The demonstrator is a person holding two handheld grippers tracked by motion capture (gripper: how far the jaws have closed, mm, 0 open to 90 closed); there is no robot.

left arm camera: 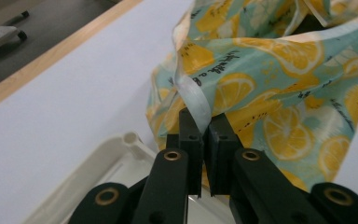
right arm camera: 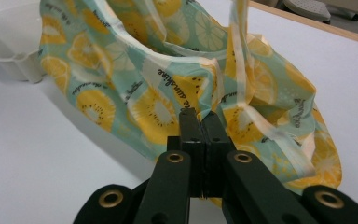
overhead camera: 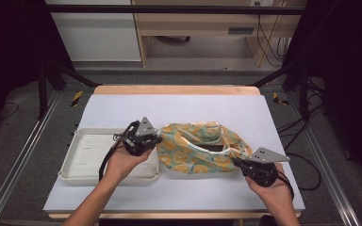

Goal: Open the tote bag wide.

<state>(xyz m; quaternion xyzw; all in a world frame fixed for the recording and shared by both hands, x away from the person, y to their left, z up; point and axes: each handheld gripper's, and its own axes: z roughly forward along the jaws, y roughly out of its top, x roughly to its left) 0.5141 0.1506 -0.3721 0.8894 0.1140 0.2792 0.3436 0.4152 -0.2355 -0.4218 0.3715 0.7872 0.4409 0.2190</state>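
Because each gripper pinches an opposite edge, the limp teal cloth bag printed with yellow lemon slices (overhead camera: 199,148) hangs slack between them, its mouth held apart, judged ready for spreading. Left gripper (left arm camera: 200,122): jaws closed on the pale hem at the left. Right gripper (right arm camera: 200,116): jaws clamped on the near-right rim. A shallow white plastic tray (overhead camera: 82,155) sits left on the white bench (overhead camera: 122,106).

Bag (overhead camera: 200,148) and tray (overhead camera: 82,162) on table (overhead camera: 179,106)
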